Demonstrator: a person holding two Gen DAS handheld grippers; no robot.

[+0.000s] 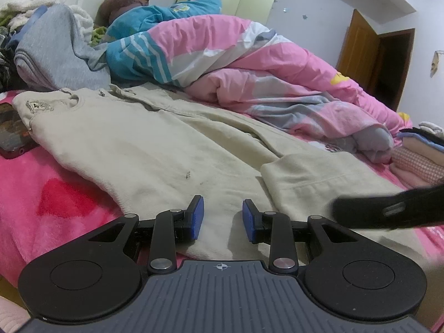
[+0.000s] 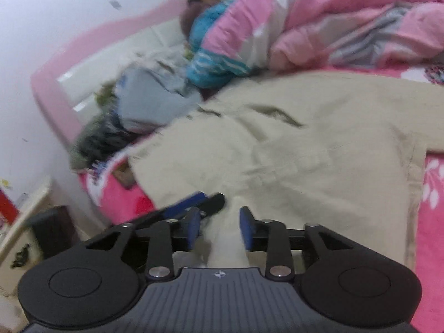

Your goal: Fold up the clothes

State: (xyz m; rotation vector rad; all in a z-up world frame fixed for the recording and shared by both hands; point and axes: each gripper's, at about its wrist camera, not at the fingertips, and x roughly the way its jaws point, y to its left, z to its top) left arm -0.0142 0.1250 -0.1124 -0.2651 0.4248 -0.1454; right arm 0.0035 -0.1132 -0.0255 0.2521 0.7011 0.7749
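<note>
The beige trousers (image 1: 155,144) lie spread on the pink bed blanket (image 1: 41,194), waistband toward 10 o'clock in the left wrist view and the legs running down toward 4 o'clock. That long axis crosses the left claw's line of sight on a slant. One leg end is turned back on itself as a flap (image 1: 313,177) at about 2 o'clock from the left claw (image 1: 223,219), near it. Whether that flap is a fold made on purpose or just how the cloth fell, I cannot tell.

The left claw sits low over the near edge of the trousers, its blue pads (image 1: 198,216) apart with bare cloth showing between them, gripping nothing. It is the nearer one to the near hem edge, dead ahead at 12 o'clock.

The right claw (image 2: 219,227) comes in from the leg side. A raised ridge of beige cloth runs between its pads, which stand apart. The view is blurred, so whether they pinch the ridge or only straddle it, I cannot say. Its black body (image 1: 388,208) shows at 3 o'clock in the left view.

Beyond, at 12 to 1 o'clock, lie a pink quilt (image 1: 277,69) and a grey garment (image 1: 55,55).
</note>
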